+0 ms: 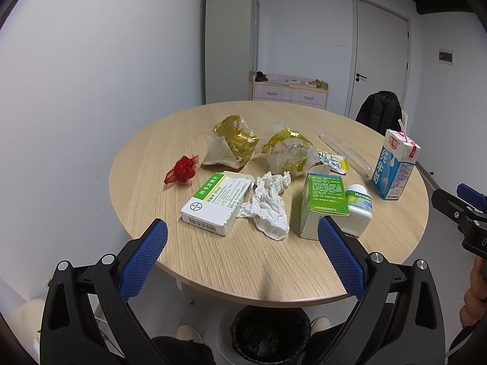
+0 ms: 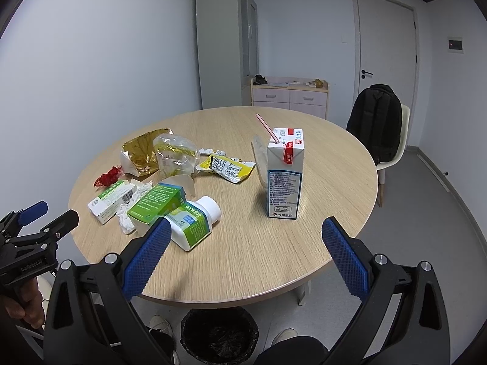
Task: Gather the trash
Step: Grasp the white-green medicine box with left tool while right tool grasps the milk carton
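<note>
1. We see the trash spread over a round table (image 1: 213,258), with the crumpled tissue (image 1: 269,203) as our landmark near its middle.
2. Just left of the tissue, touching it, lies a flat pill box (image 1: 213,203); further left is a red wrapper (image 1: 181,170).
3. Behind the tissue sit two gold bags (image 1: 231,143) and (image 1: 289,149), and a yellow sachet (image 2: 226,167) lies beyond them to the right.
4. Right of the tissue a green carton (image 1: 319,203) lies open, with a white bottle (image 2: 194,222) on its side against it.
5. Well right of the tissue a milk carton (image 2: 284,176) stands upright with a pink straw (image 2: 266,127) in it.
6. Our left gripper (image 1: 243,252) hangs over the table's near edge, fingers wide apart, gripping nothing.
7. Our right gripper (image 2: 246,252) hangs likewise, fingers spread and empty, nearer the bottle.
8. Under the table, below the tissue, stands a black-lined bin (image 2: 219,337) between our shoes.
</note>
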Action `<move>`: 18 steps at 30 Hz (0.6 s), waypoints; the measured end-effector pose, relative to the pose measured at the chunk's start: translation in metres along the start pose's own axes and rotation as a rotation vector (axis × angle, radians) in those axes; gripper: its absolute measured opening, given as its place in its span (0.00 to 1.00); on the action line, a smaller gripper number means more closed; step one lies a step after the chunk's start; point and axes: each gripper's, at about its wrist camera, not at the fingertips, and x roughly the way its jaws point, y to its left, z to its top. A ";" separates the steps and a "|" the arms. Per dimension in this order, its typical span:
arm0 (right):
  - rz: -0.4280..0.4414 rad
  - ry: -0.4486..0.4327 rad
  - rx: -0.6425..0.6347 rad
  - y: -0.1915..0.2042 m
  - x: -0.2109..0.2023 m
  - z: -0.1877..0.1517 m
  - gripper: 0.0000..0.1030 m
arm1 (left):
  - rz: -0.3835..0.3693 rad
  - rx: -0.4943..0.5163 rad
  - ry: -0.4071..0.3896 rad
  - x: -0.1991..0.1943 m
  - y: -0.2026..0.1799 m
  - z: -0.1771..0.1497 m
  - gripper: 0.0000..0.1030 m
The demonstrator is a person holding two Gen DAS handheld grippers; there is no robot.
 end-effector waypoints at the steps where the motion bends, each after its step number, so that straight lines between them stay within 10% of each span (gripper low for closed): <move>1: -0.001 0.002 0.002 -0.001 0.001 0.001 0.93 | 0.003 -0.004 0.002 0.002 0.001 0.001 0.94; 18: -0.076 0.082 0.028 -0.022 0.079 0.038 0.93 | 0.037 -0.012 0.179 0.115 0.032 0.031 0.90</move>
